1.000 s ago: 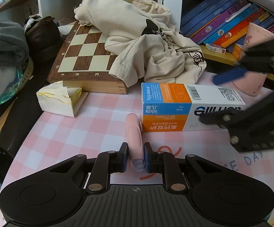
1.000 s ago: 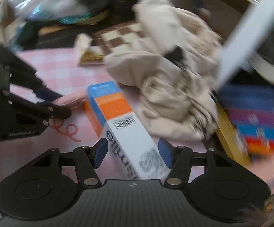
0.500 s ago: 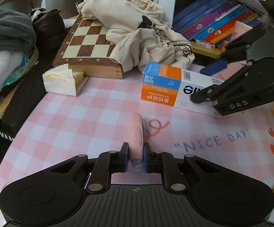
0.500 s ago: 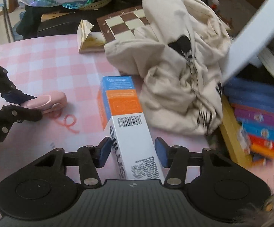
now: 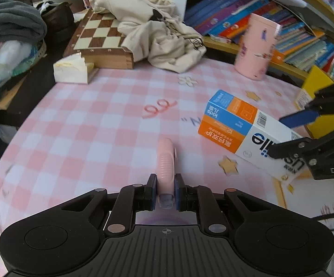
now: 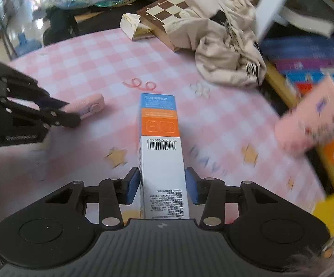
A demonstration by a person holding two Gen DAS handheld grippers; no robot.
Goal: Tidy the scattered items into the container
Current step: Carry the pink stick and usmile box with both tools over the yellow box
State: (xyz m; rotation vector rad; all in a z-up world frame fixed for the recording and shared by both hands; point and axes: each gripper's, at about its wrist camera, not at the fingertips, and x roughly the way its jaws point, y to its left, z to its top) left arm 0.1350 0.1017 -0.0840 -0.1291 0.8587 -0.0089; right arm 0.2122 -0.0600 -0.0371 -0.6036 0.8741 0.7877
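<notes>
My left gripper (image 5: 165, 184) is shut on a small pink ribbed gadget (image 5: 165, 159), which sticks out forward over the pink checked tablecloth (image 5: 86, 127). My right gripper (image 6: 163, 182) has a long white, orange and blue toothpaste box (image 6: 160, 124) between its blue pads (image 6: 132, 185). Its jaws are closing and press on the box's sides. In the left wrist view the same box (image 5: 234, 124) hangs tilted from the right gripper (image 5: 280, 136). A pink cylindrical container (image 5: 257, 48) stands at the table's far right edge. The right wrist view blurs this container (image 6: 312, 120).
A chessboard box (image 5: 100, 34) and a crumpled cream garment (image 5: 157, 30) lie at the back. A torn white packet (image 5: 72, 69) sits beside them. Books (image 5: 294, 27) fill the shelf behind, and a yellow box (image 5: 317, 87) stands at the right.
Both grippers have drawn back across the cloth, away from the chessboard, each carrying its item. The right jaws have narrowed onto the box. The pink container is now in plain view.
</notes>
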